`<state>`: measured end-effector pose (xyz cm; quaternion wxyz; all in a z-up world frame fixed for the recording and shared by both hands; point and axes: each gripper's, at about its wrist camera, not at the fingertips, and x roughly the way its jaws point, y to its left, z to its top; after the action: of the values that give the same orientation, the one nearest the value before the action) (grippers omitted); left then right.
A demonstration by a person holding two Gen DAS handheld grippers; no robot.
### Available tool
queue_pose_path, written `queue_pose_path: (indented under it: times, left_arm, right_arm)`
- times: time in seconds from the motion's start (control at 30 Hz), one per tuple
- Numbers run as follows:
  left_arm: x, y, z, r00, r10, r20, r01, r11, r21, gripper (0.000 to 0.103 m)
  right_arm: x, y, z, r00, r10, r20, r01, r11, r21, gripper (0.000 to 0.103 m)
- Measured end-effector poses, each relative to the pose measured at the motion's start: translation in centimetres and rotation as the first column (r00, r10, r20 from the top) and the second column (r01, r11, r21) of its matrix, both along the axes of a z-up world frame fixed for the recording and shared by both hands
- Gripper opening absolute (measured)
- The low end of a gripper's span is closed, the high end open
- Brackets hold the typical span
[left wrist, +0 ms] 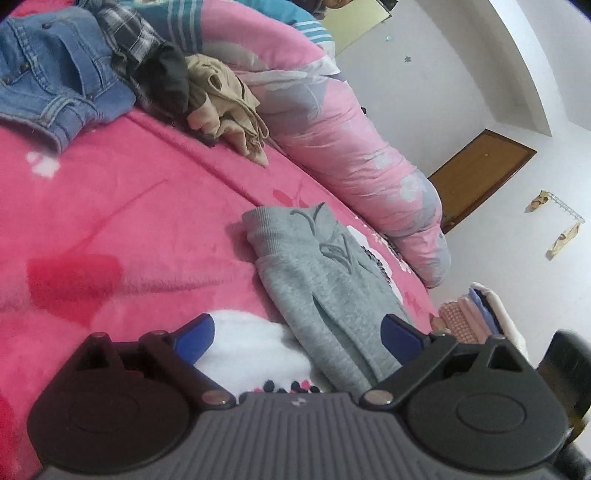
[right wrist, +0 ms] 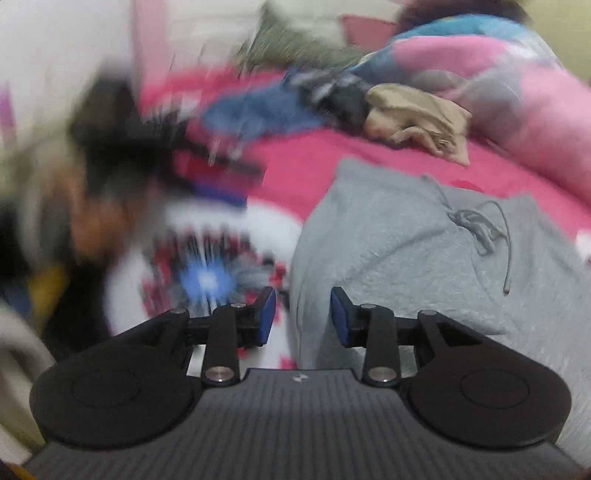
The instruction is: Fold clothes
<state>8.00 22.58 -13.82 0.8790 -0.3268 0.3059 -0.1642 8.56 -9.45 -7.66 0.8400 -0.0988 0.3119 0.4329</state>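
Grey sweatpants [left wrist: 325, 273] with a drawstring lie folded lengthwise on the pink fleece blanket [left wrist: 129, 206]. My left gripper [left wrist: 298, 338] hovers low over their near end, open wide, with the blue pads [left wrist: 195, 338] apart and clear of the cloth. In the right wrist view the same sweatpants [right wrist: 424, 258] fill the right half. My right gripper [right wrist: 303, 317] sits at their left edge with the jaws narrowly apart. That cloth edge lies below the gap, and the pads [right wrist: 267, 317] do not press on it. The left of this view is smeared by motion blur.
A pile of unfolded clothes lies at the far side of the bed: jeans [left wrist: 55, 81], a plaid piece [left wrist: 125, 33], a black item [left wrist: 166, 77] and a beige garment [left wrist: 225, 107]. A rolled pink quilt [left wrist: 351, 140] lines the bed's edge. A folded stack [left wrist: 476, 310] sits beyond the bed.
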Motion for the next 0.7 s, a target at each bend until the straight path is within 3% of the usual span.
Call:
queue_pose_path:
  times: [0.07, 0.17, 0.23, 0.33, 0.4, 0.43, 0.47, 0.53, 0.6, 0.7]
  left_arm:
    - [0.3, -0.1, -0.1, 1.0, 0.02, 0.003, -0.02, 1.0, 0.004, 0.091]
    - [2.3, -0.4, -0.5, 0.999, 0.036, -0.033, -0.036, 0.999, -0.003, 0.079]
    - [4.5, -1.0, -0.8, 0.996, 0.047, -0.072, -0.045, 0.999, 0.03, 0.073]
    - [7.2, -2.2, -0.8, 0.997, 0.036, -0.066, -0.03, 0.996, 0.089, 0.07]
    - [8.3, -2.8, -0.9, 0.997, 0.045, -0.058, -0.038, 0.993, 0.113, 0.06]
    - [8.9, -3.2, -1.0, 0.997, 0.049, -0.054, -0.042, 0.991, 0.125, 0.047]
    - [9.3, -3.4, -1.2, 0.997, 0.059, -0.055, -0.051, 0.99, 0.134, 0.043]
    - [9.6, -3.6, -1.8, 0.996, 0.071, -0.048, -0.064, 0.989, 0.134, 0.04]
    - [9.3, -3.8, -2.1, 0.998, 0.063, -0.012, -0.061, 0.988, 0.145, 0.04]
    - [9.1, -4.1, -2.5, 0.999, 0.044, 0.016, -0.045, 0.988, 0.147, 0.043]
  right_arm:
    - [0.6, -0.3, 1.1, 0.998, -0.043, -0.036, 0.046, 0.994, 0.094, 0.032]
    - [1.2, 1.1, 1.7, 0.997, -0.074, -0.037, 0.079, 0.989, 0.126, 0.032]
    - [1.7, 1.3, 1.8, 0.993, -0.105, -0.055, 0.113, 0.978, 0.173, 0.033]
    - [3.6, 0.3, 1.8, 0.977, -0.175, -0.118, 0.201, 0.943, 0.264, 0.033]
    - [5.1, -0.8, 2.2, 0.967, -0.234, -0.104, 0.253, 0.932, 0.259, 0.035]
    - [6.2, -1.5, 2.5, 0.96, -0.266, -0.091, 0.281, 0.927, 0.249, 0.04]
    - [7.2, -2.4, 2.9, 0.951, -0.298, -0.078, 0.308, 0.921, 0.237, 0.043]
    - [10.4, -4.0, 3.4, 0.943, -0.325, -0.076, 0.334, 0.916, 0.22, 0.058]
    - [15.5, -5.8, 3.2, 0.936, -0.325, -0.133, 0.347, 0.916, 0.203, 0.074]
    - [22.9, -7.6, 2.4, 0.923, -0.349, -0.161, 0.37, 0.921, 0.126, 0.081]
